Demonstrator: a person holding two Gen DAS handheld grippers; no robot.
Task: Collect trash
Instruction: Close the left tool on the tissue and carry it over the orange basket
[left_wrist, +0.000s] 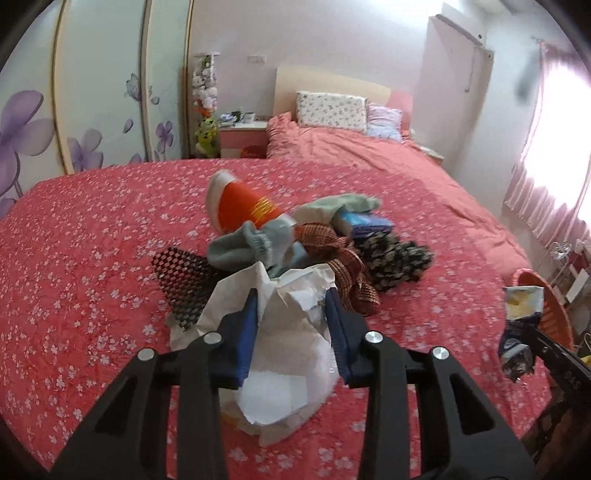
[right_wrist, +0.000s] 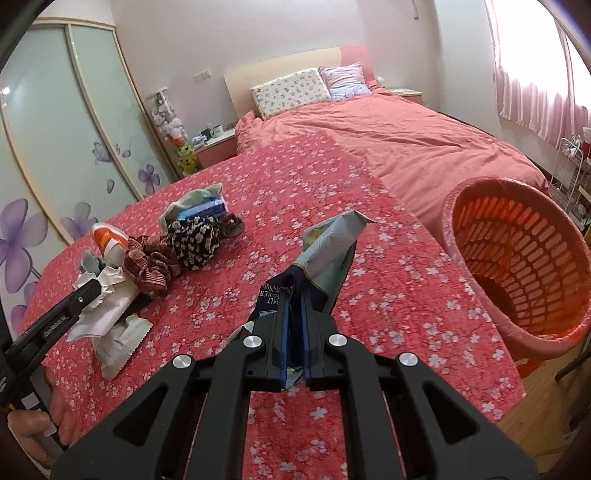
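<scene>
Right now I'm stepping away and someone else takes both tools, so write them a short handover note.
Right tool: shut on a crumpled snack wrapper, held above the bedspread, short of the orange basket.
Left tool: jaws around the white paper at the near edge of the pile; grip unconfirmed.
Pile: orange cup, socks and cloths, a white packet beneath the paper.
Done: nothing visible inside the basket.
Left: drop the wrapper in, then the paper, cup and packet.

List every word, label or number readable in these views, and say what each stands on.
"SALT", upside down: on the dark blue snack wrapper clamped in the right tongs.
Further white lines on that wrapper: too blurred to read.
Lettering on the left tongs' arm: too small to read.
</scene>
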